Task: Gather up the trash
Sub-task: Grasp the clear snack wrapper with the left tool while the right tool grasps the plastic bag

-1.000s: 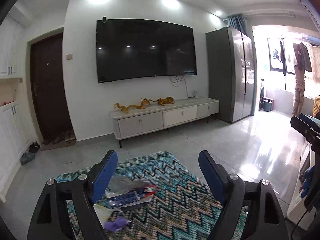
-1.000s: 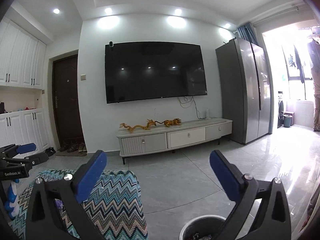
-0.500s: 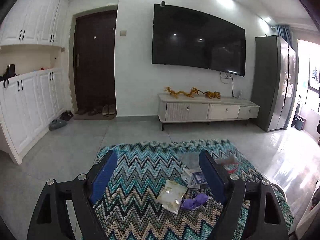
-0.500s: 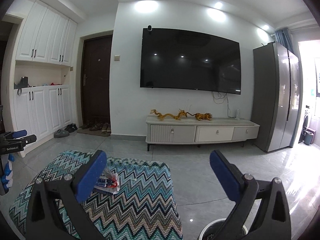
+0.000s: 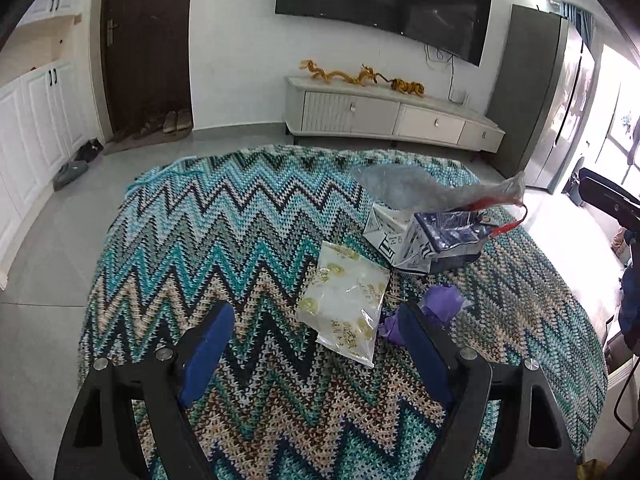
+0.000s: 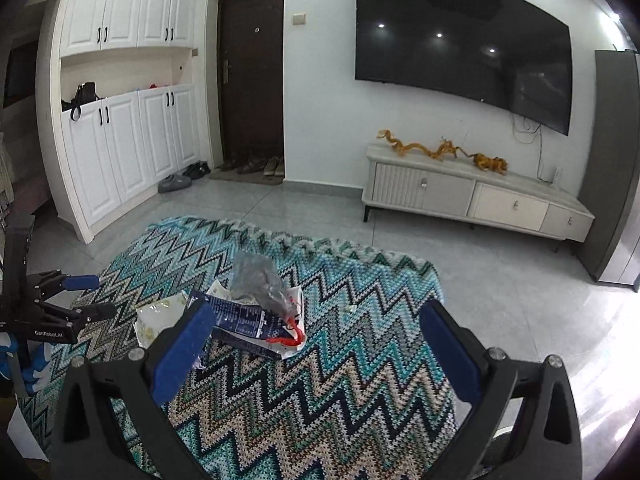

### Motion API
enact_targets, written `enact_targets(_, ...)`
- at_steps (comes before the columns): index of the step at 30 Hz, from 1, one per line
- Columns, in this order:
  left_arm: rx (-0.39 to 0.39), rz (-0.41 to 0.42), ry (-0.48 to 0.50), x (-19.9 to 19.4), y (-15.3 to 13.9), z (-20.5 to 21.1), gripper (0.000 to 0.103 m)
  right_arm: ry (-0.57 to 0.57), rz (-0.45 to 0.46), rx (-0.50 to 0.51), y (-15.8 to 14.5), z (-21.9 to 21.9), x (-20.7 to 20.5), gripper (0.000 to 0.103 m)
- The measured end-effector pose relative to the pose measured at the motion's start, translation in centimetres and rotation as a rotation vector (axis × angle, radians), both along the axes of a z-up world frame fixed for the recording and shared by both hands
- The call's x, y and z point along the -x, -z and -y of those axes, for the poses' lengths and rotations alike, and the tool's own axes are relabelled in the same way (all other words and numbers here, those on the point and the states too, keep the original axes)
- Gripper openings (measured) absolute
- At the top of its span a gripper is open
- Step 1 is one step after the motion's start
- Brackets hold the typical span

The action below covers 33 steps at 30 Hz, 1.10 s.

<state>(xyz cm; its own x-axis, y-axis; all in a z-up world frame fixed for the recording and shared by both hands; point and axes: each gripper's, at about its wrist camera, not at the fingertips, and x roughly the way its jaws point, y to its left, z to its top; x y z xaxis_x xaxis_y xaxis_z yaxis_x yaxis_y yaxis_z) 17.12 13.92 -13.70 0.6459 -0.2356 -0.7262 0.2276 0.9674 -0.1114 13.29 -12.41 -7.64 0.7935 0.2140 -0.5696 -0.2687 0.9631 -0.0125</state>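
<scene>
While your left gripper (image 5: 314, 354) gapes wide, empty, white gold-print packet (image 5: 346, 304) lies just beyond, purple scrap (image 5: 440, 302) touching right pad. Your right gripper (image 6: 316, 346) wide too. Farther: blue wrapper (image 5: 448, 236), clear bag (image 5: 404, 188) on zigzag rug (image 5: 208, 236).

You are looking at four pieces of trash lying together: a flat white packet with gold print (image 5: 347, 302), a crumpled purple scrap (image 5: 438, 304) touching its right edge, a torn navy-and-white carton (image 5: 434, 236) lying beyond them, and a clear crinkled bag (image 5: 416, 188) draping over the carton.
</scene>
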Motion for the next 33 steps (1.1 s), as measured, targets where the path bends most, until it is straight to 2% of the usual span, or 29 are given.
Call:
enact_targets(7, 0.013, -0.098, 0.064, -4.1, 2.6, 2.5, 0.082, -0.043, -0.081, -0.024, 3.1, -1.6, -4.4, 0.103)
enact_targets(10, 0.037, -0.144, 0.075, -4.9, 3.7, 2.9, 0.06, -0.061, -0.098, -0.034, 3.8, -2.1, -5.5, 0.1)
enact_targets(12, 0.055, -0.166, 0.073, -5.0, 4.4, 2.9, 0.05, -0.082, -0.115, -0.04, 4.3, -2.5, -6.1, 0.082)
enact_targets(14, 0.057, -0.157, 0.066, -4.7, 4.5, 2.8, 0.043, -0.097, -0.136, -0.047, 4.9, -2.7, -6.6, 0.071)
enact_targets(15, 0.066, -0.157, 0.067, -4.6, 4.5, 2.7, 0.034, -0.105, -0.142, -0.051, 5.1, -2.8, -6.8, 0.065)
enact_targets(16, 0.079, -0.16, 0.066, -4.5, 4.5, 2.5, 0.029, -0.11, -0.146, -0.055, 5.2, -3.0, -6.9, 0.06)
enact_targets(17, 0.089, -0.161, 0.062, -4.4, 4.5, 2.3, 0.026, -0.116, -0.153, -0.062, 5.4, -3.1, -7.0, 0.047)
enact_targets(18, 0.094, -0.159, 0.061, -4.2, 4.4, 2.1, 0.021, -0.119, -0.157, -0.07, 5.4, -3.1, -7.1, 0.039)
enact_targets(19, 0.095, -0.154, 0.059, -4.0, 4.4, 2.0, 0.019, -0.121, -0.157, -0.074, 5.4, -3.2, -7.2, 0.037)
enact_targets(21, 0.096, -0.145, 0.046, -3.6, 4.0, 1.9, 0.014, -0.127, -0.157, -0.074, 5.2, -3.3, -7.2, 0.022)
enact_targets(22, 0.103, -0.141, 0.037, -3.4, 3.9, 1.7, 0.012, -0.127, -0.156, -0.081, 5.1, -3.3, -7.2, 0.017)
enact_targets(26, 0.124, -0.101, -0.003, -1.8, 2.2, 0.3, 0.01, -0.111, -0.12, -0.101, 3.6, -2.9, -6.5, 0.01)
enact_targets(33, 0.129, -0.004, -0.038, 1.1, -2.6, -1.3, 0.009, -0.098, -0.022, -0.13, -1.2, -1.5, -2.8, 0.009)
